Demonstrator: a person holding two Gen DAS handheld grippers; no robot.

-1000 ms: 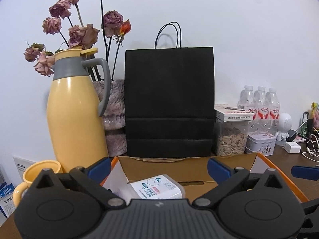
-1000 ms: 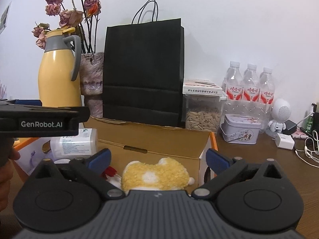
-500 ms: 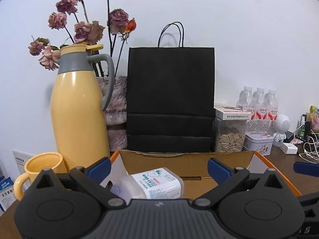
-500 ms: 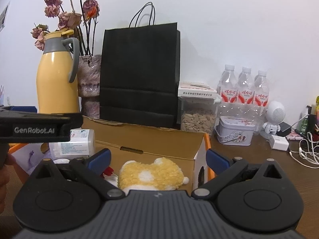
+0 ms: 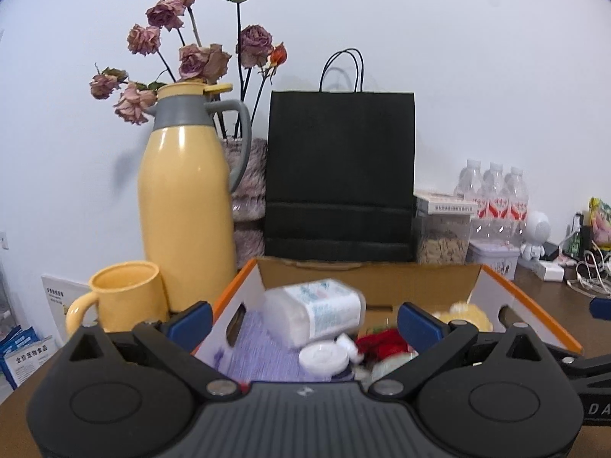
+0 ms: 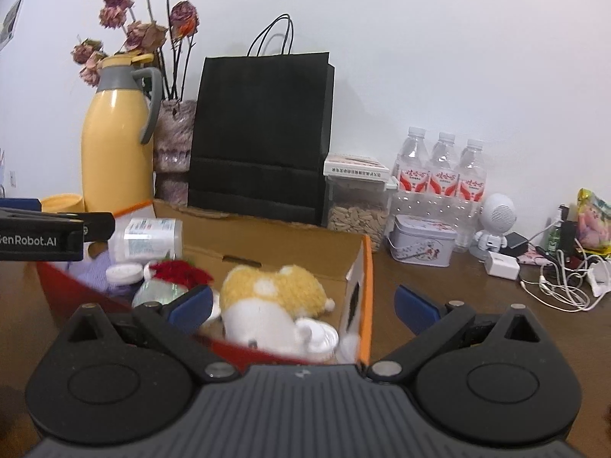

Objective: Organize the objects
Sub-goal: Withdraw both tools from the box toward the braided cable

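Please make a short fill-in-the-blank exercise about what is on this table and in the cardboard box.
1. The tall yellow thermos jug has a ____ handle.
2. The black paper bag stands ____ the open cardboard box.
3. The yellow and white plush toy lies ____ the box.
4. ____ clear water bottles stand together by the wall.

Missing words: grey; behind; inside; Three

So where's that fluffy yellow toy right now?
The yellow plush toy lies inside the cardboard box, at its right end in the right wrist view, right of the red item.
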